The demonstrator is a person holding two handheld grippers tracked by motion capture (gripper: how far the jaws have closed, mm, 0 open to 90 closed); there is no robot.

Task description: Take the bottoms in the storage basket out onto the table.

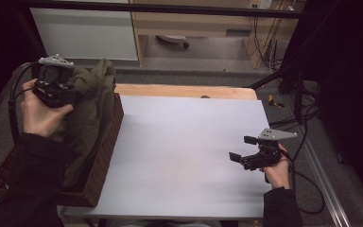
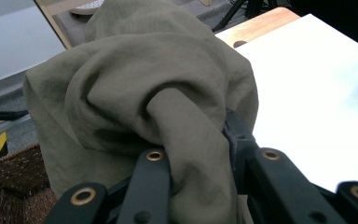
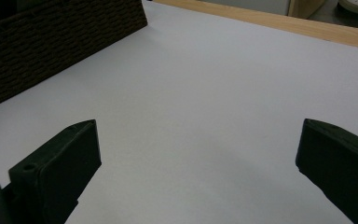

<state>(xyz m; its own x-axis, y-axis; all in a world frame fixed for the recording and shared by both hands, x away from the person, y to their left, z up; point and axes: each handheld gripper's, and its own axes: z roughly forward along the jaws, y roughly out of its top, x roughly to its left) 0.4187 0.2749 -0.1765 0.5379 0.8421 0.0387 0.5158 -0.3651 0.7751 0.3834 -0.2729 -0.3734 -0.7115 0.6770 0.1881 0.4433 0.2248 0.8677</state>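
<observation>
An olive-green cloth (image 1: 94, 97) hangs bunched above a dark wicker basket (image 1: 108, 149) at the table's left edge, its lower part trailing down into the basket. My left gripper (image 1: 79, 92) is raised over the basket and shut on a fold of the cloth (image 2: 135, 79); in the left gripper view the jaws (image 2: 193, 144) pinch a rolled fold between them. My right gripper (image 1: 242, 148) hovers low over the white table sheet (image 1: 179, 142) at the right, open, with nothing between its jaws (image 3: 200, 154).
The basket's woven wall (image 3: 51, 42) stands to the left of the white sheet. A wooden table edge (image 1: 184, 91) runs along the far side. Cables (image 1: 307, 118) lie on the floor to the right, and a white cabinet (image 1: 82, 33) stands beyond the table.
</observation>
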